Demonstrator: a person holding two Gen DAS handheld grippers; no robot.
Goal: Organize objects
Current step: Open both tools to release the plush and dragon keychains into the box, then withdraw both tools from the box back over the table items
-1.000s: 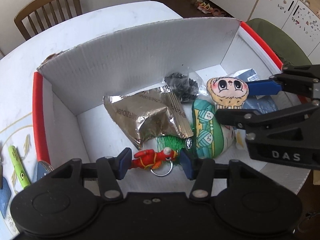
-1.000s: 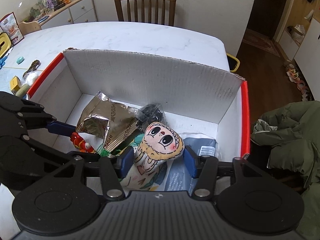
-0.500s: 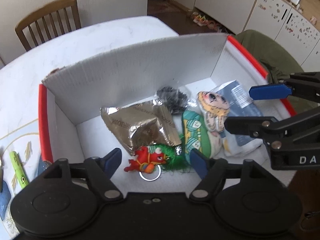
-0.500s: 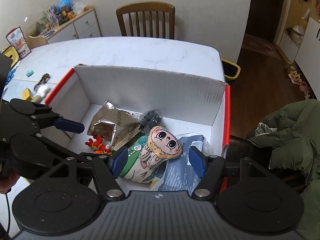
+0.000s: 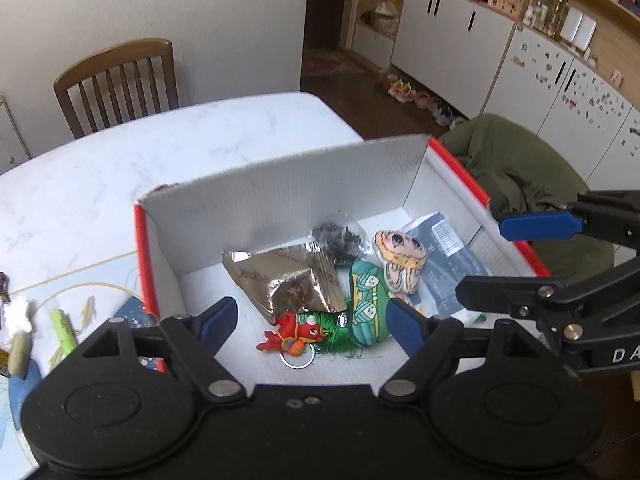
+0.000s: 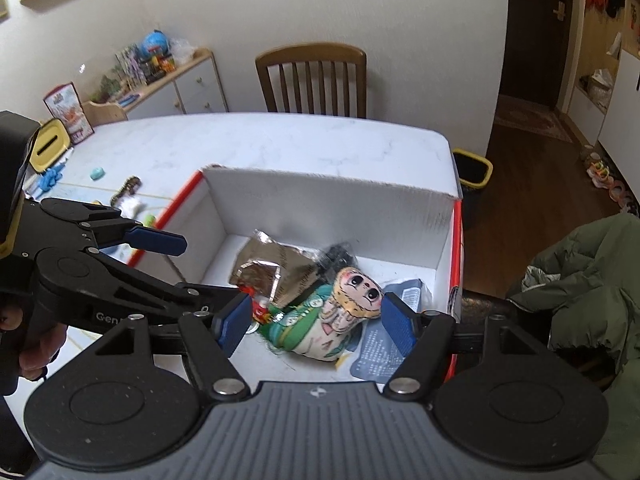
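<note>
Both grippers are hanging wide open above the white cardboard box (image 5: pixel 280 184), holding nothing. The left gripper (image 5: pixel 310 322) is framing the red keychain toy (image 5: pixel 294 334) at lower centre of its view; the right gripper (image 6: pixel 316 326) is framing the plush doll (image 6: pixel 344 312). A silver foil packet (image 5: pixel 280 280) is lying beside them in the box, which is sitting on the white bench (image 5: pixel 100 168).

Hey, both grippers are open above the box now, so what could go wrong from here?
The right gripper hangs close beside the left gripper; they might collide on the next reach. The box sits at the table's corner, so a nudge could push it off. The green marker outside the box could be forgotten.
</note>
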